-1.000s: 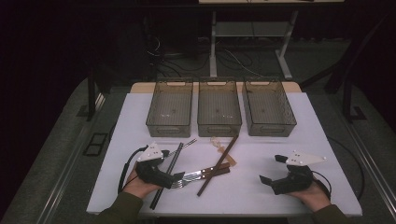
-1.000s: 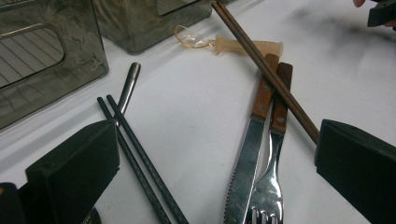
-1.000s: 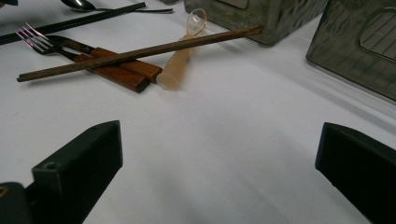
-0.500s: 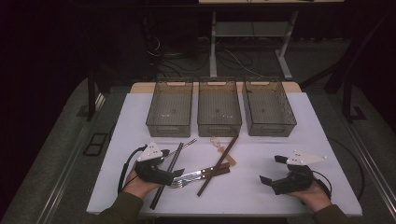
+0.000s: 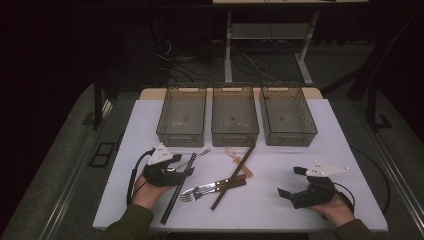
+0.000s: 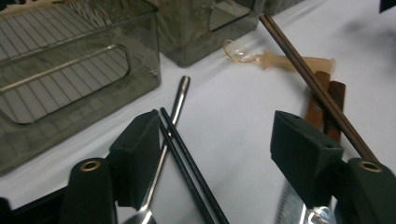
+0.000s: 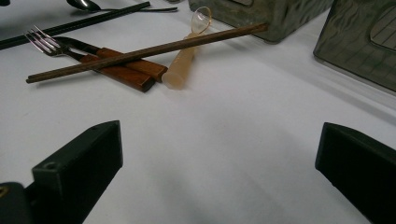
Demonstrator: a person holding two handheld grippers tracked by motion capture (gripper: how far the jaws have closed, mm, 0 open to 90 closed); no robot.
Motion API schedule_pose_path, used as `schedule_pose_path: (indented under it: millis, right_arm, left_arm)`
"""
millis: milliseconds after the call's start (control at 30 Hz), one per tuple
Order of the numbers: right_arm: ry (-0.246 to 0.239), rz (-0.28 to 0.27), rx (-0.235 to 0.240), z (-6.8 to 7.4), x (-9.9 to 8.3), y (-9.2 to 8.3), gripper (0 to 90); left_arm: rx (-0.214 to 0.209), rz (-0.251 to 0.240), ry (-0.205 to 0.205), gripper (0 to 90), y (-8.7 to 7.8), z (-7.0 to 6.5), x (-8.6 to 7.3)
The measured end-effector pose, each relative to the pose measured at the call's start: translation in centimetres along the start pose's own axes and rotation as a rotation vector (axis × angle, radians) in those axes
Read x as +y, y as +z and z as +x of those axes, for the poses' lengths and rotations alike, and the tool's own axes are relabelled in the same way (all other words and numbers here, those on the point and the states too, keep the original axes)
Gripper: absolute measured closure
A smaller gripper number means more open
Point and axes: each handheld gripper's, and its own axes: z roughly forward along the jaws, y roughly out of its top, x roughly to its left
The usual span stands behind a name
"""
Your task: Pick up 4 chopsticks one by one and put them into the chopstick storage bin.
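Note:
A pair of black chopsticks (image 6: 187,158) lies between the fingers of my left gripper (image 6: 219,149), close against the left pad (image 6: 140,149) and well apart from the right pad. The jaws have just been closing but still stand apart. A metal spoon (image 6: 177,100) lies under the same pad. In the high view the left gripper (image 5: 182,171) sits at the table's front left, over the black chopsticks (image 5: 175,195). My right gripper (image 5: 290,181) rests open at the front right, nothing between its fingers (image 7: 84,158).
Two wooden-handled forks (image 5: 215,189), brown chopsticks (image 5: 235,176) and a clear plastic spoon (image 5: 234,154) lie mid-table. Three grey bins (image 5: 182,117) (image 5: 235,117) (image 5: 288,117) stand in a row at the back. The white table top (image 5: 310,150) has dark floor beyond its edges.
The left gripper's jaws have narrowed around the black chopsticks, with the hand barely shifting. The right gripper has stayed put.

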Motion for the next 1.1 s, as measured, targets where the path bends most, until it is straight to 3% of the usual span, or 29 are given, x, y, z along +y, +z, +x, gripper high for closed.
schedule_pose_path:
  millis: [267,700,1100]
  right_arm:
    - [0.005,0.006,0.005,0.0,0.0,0.1,0.7]
    - [0.009,0.001,0.006,0.0,0.0,0.1,0.7]
    - [0.013,0.0,0.008,0.0,0.0,0.0,0.7]
  left_arm:
    - [0.016,0.021,-0.037,48.9,0.5,0.8,0.4]
    - [0.033,0.041,-0.091,64.8,2.0,1.6,1.5]
    - [0.06,0.12,-0.114,72.4,4.8,2.2,2.5]
